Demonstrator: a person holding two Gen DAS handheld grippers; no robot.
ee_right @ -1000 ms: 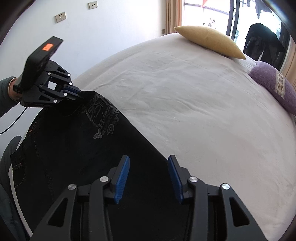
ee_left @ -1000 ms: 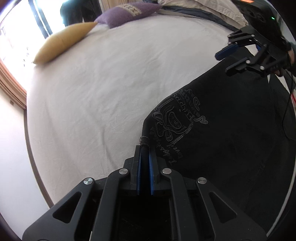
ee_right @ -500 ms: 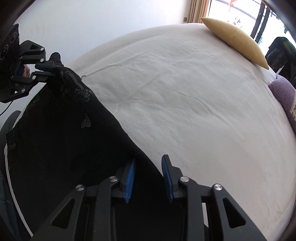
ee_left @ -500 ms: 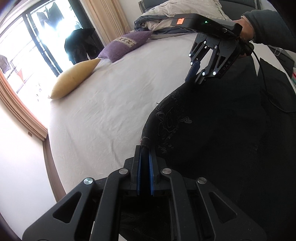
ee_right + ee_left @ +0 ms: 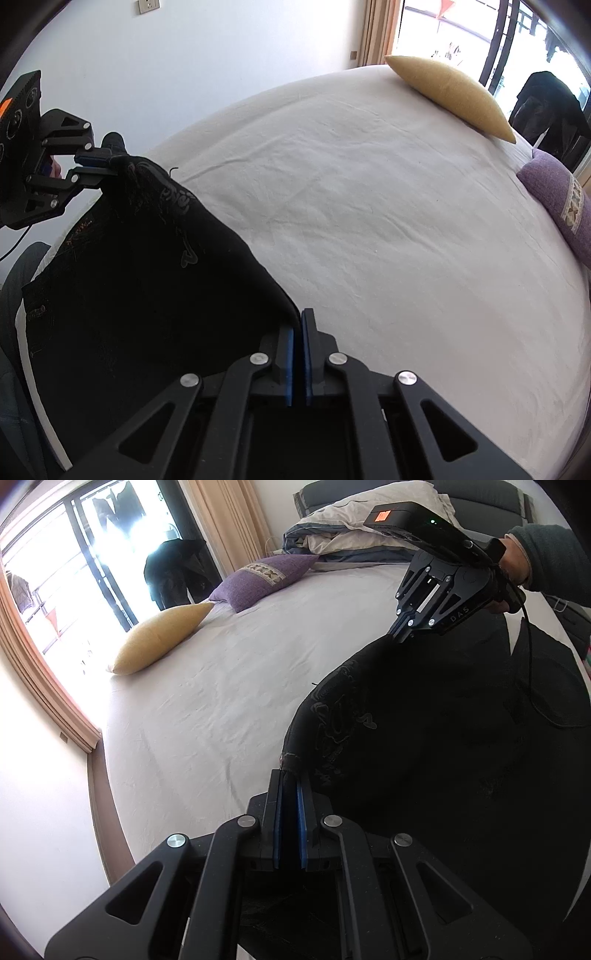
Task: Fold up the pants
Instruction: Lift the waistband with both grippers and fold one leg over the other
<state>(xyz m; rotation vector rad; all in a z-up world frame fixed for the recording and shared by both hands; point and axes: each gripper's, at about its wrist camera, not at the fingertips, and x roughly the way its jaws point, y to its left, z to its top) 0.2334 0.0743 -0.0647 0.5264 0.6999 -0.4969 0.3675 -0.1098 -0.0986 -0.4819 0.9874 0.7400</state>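
Two handheld grippers pinch the far edge of black pants [image 5: 443, 760] at the near edge of a bed [image 5: 229, 686], the garment's remainder draped toward the person. The left gripper [image 5: 289, 775] is fully closed on a hem corner, cloth bunched between its blue pads [image 5: 277, 812]. The right gripper [image 5: 297, 321], with its jaws having just been closing, now clamps the same edge farther along, fabric caught at the tips. Between the two grips the edge rises off the sheet and sags in a shallow curve. The pants are dark, heavy-looking cloth with pale embroidered lettering near the left-hand grip and contrast stitching lower down; in the right wrist view a waistband or pocket seam shows at the bed's near side. The risk, by judgement: the right grip looks shallow, taken at the very fingertips, so a hard pull or the garment's own weight could slip the cloth free and spoil the fold. Uneven lifting could also skew the fold line, and dragging might rumple the sheet. A yellow cushion [image 5: 450, 96] and a purple cushion [image 5: 554, 199] lie well apart at the far edge.
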